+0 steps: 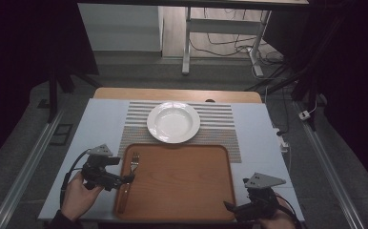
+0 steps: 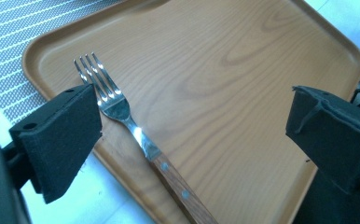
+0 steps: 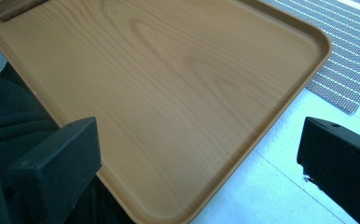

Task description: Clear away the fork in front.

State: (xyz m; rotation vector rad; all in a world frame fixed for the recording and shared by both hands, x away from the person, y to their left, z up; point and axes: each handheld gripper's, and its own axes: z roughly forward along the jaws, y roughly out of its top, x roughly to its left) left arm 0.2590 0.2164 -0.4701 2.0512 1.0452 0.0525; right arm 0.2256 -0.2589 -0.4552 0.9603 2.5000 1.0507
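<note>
A fork (image 1: 129, 177) with a wooden handle lies along the left side of a brown wooden tray (image 1: 182, 186), tines pointing away from me. My left gripper (image 1: 125, 180) is at the tray's left edge, open. In the left gripper view the fork (image 2: 122, 109) lies on the tray (image 2: 225, 70) between the wide-apart jaws of the left gripper (image 2: 192, 112), closer to the left jaw. My right gripper (image 1: 232, 207) hovers at the tray's near right corner. It is open, and the right gripper (image 3: 197, 140) has nothing between its jaws above the tray (image 3: 169, 70).
A white empty plate (image 1: 173, 122) sits on a striped placemat (image 1: 220, 124) beyond the tray. The placemat (image 3: 341, 51) lies on a pale blue table top (image 1: 101, 124). Beyond the table are desk legs and cables on the floor.
</note>
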